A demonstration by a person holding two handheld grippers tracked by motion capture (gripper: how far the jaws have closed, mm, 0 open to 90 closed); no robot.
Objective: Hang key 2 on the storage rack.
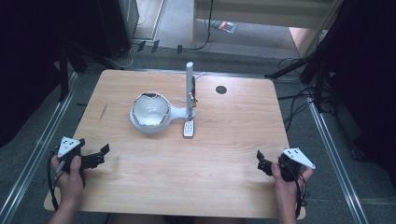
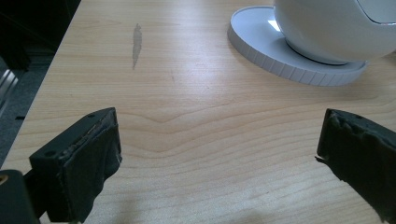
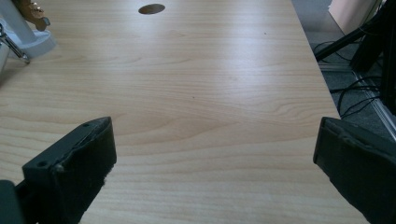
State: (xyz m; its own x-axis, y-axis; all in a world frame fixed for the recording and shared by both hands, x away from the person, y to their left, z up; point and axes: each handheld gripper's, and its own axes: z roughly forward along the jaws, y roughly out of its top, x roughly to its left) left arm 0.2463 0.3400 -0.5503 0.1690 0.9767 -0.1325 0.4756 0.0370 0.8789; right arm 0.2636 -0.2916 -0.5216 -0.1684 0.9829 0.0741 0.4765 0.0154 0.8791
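Pale wood grain runs right across the table [image 1: 140, 186], and at lower left of the high view the left gripper [image 1: 99, 156] sits low over it, jaws spread wide with nothing between them. In the left gripper view those jaws frame bare wood, and the white globe-shaped lamp [image 2: 336, 28] on its round ribbed base [image 2: 261, 51] fills the upper right. Moving to the centre of the high view, that lamp [image 1: 150, 111] stands just left of a white upright post [image 1: 189, 88], with a small remote control [image 1: 188, 128] lying flat just below the post. The remote looks light, stiff and smooth, likely to skid if nudged, so I'd pinch it across its long edges. The globe looks hollow and fragile; the base rim is the safer hold. Over at lower right, the right gripper [image 1: 259, 162] rests well apart from everything, its jaws also gaping and empty, pointing up the table toward a dark round hole [image 3: 152, 9].
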